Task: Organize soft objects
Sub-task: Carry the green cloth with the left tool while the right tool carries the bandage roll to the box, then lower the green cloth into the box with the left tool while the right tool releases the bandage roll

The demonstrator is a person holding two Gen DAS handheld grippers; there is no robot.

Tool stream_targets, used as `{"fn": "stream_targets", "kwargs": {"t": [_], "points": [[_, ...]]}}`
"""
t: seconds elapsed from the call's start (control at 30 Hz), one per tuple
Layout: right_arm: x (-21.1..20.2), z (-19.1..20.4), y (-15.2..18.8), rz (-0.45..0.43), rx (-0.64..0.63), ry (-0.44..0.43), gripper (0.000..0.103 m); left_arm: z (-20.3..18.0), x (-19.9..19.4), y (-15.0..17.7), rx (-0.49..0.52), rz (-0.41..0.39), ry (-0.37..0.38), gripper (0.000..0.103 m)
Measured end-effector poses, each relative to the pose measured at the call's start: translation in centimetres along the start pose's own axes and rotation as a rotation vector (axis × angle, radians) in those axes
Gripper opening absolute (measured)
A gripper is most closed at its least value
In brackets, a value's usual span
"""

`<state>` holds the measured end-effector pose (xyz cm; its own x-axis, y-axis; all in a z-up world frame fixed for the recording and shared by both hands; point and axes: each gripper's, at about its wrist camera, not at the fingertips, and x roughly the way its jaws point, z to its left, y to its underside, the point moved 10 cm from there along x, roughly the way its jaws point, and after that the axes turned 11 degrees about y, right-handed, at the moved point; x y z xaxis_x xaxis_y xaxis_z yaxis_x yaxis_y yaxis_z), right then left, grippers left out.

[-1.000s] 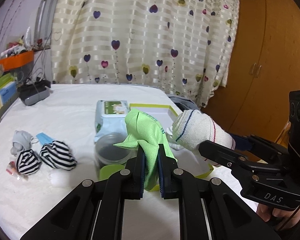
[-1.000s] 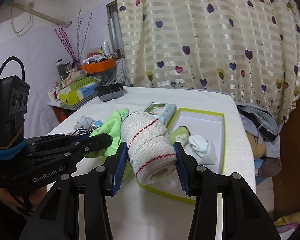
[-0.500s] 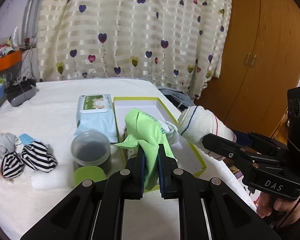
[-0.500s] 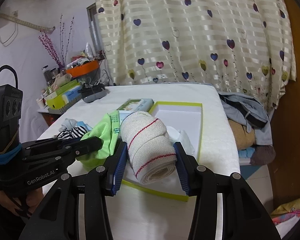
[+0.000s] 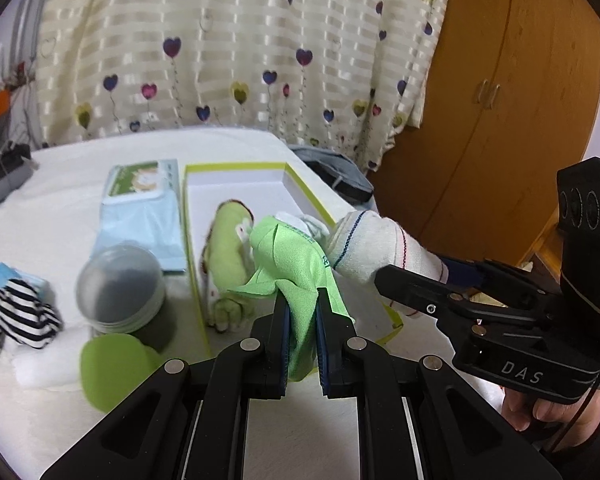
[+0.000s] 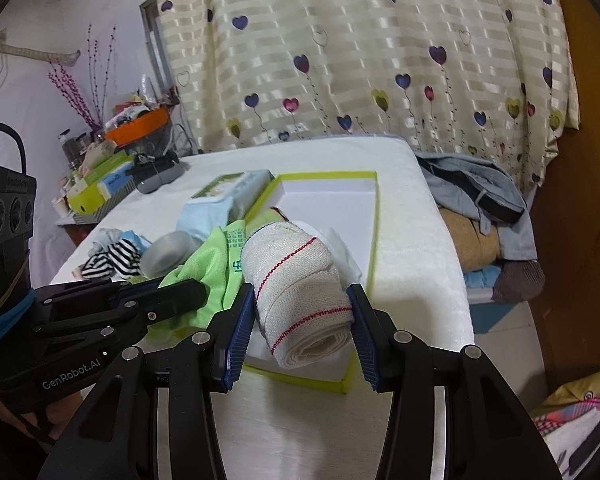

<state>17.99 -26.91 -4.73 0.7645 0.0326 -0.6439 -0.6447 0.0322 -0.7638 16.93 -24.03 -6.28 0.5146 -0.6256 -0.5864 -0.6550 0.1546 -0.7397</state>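
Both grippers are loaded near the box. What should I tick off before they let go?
1. Left gripper clamped on green cloth: ok.
2. Right gripper clamped on bandage roll: ok.
3. Box open, lid off: ok.
4. Free room in box: ok, the far half is bare; a plush toy and a white item lie in the near half.
5. Roll above the box floor: ok.
6. Cloth fully inside the box rim: cannot tell.
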Motion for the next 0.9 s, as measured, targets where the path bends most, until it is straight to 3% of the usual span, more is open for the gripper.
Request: {"fn": "stream_targets", "kwargs": {"t": [0.3,0.67,0.9], "points": [[2.4,0.0,1.4,0.072,-0.016,0.026,0.047,1.4,2.4,0.9,-0.05,0.072,0.009,0.011],[5.3,0.0,1.3,0.118,-0.011,0.05,0.048,3.0,4.4,0.5,-0.08,0.095,-0.017,0.011],[5.8,-0.2,1.2,0.119,-0.008,0.052,0.05,3.2,4.0,0.3,-0.085,0.074,-0.019,0.025]]}}
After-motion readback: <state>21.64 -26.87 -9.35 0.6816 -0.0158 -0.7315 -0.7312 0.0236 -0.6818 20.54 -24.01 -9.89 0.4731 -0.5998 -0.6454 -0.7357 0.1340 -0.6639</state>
